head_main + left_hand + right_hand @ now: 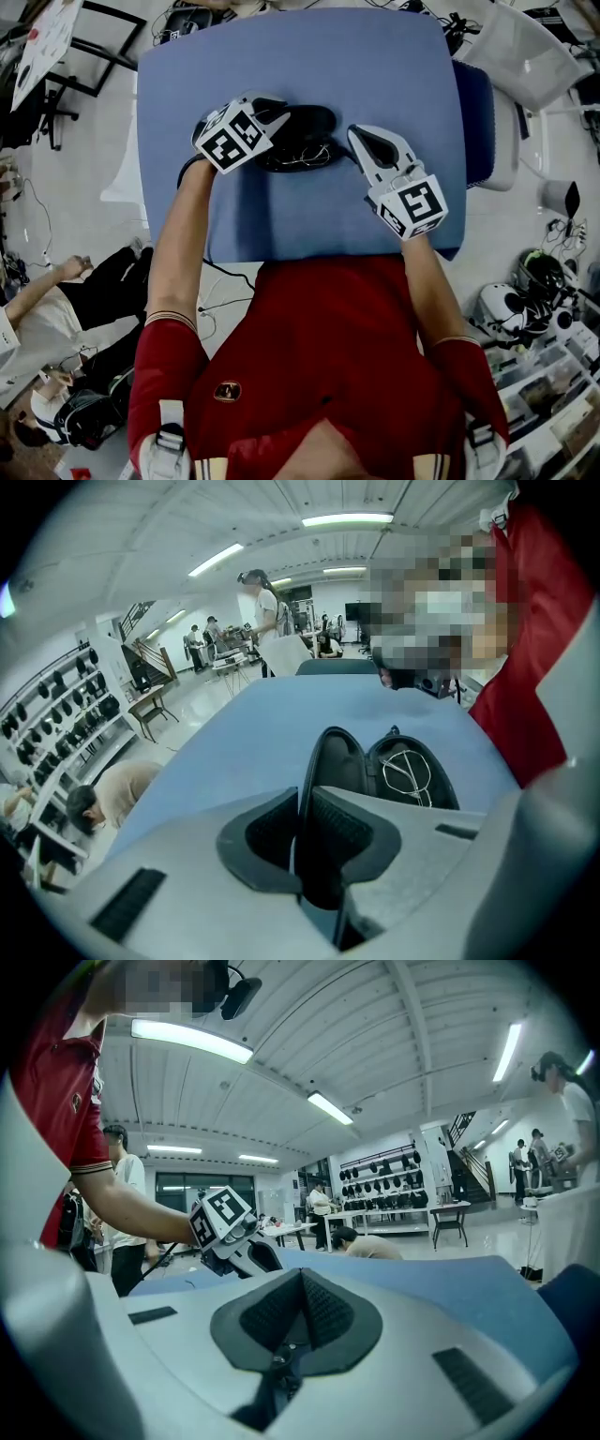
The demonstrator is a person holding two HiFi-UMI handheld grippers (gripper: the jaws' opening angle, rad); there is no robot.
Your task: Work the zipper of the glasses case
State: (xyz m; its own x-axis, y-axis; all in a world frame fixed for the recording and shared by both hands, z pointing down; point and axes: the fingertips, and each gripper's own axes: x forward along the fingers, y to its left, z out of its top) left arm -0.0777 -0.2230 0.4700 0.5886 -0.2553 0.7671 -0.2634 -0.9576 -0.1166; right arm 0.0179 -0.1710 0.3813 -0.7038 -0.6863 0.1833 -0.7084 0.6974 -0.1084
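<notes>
A black glasses case (302,141) lies open on the blue table (309,66), with wire-framed glasses (409,776) in its far half. The near half (343,761) stands up on edge. My left gripper (277,118) comes down on the case's left part, and its jaws (302,832) are shut on the rim of that raised half. My right gripper (360,141) sits at the case's right end, nearly level, with its pads (323,1312) pressed together. A small dark piece shows low between them; I cannot tell what it is. The case is hidden in the right gripper view, which shows the left gripper (258,1255).
A blue chair (474,122) stands against the table's right side. Cables and gear lie on the floor around the table. A person (56,300) crouches at the left, and more people stand by tables far back (261,611).
</notes>
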